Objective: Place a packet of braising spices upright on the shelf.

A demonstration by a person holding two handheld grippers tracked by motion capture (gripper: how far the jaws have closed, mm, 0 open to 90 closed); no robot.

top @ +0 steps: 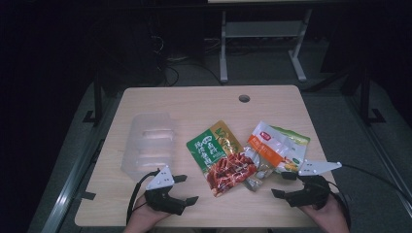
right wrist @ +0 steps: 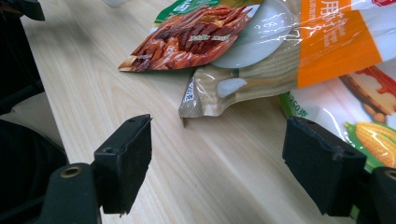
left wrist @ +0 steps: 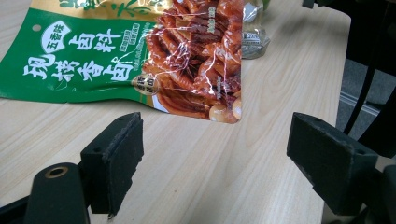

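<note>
Pouches of snack food lie on the table (top: 194, 102) just ahead of my two grippers. The green pouch (top: 221, 156) is glossy, crinkled film, flat and rectangular, with white characters on green and a clear red part showing reddish-brown strips and a few pale round pieces. It lies just beyond my left gripper (top: 186, 189), whose jaws stand wide apart over bare, pale wood-grain laminate, gripping nothing. In the left gripper view the pouch's (left wrist: 140, 51) near edge sits just past the square black pads (left wrist: 116, 158).

Beside it, ahead of my right gripper (top: 282, 184), lies an orange-and-white pouch (top: 277, 148), shiny and wrinkled, with a small clear tan packet (right wrist: 233, 88) poking out from under it. Its near corner is printed with yellow corn. That gripper's jaws are also spread wide and empty, and the tan packet's corner is nearest the gap between them.

Farther off, beyond my left gripper, sits a clear plastic tray (top: 148, 143) with ribbed compartments; I cannot tell what is in it.
</note>
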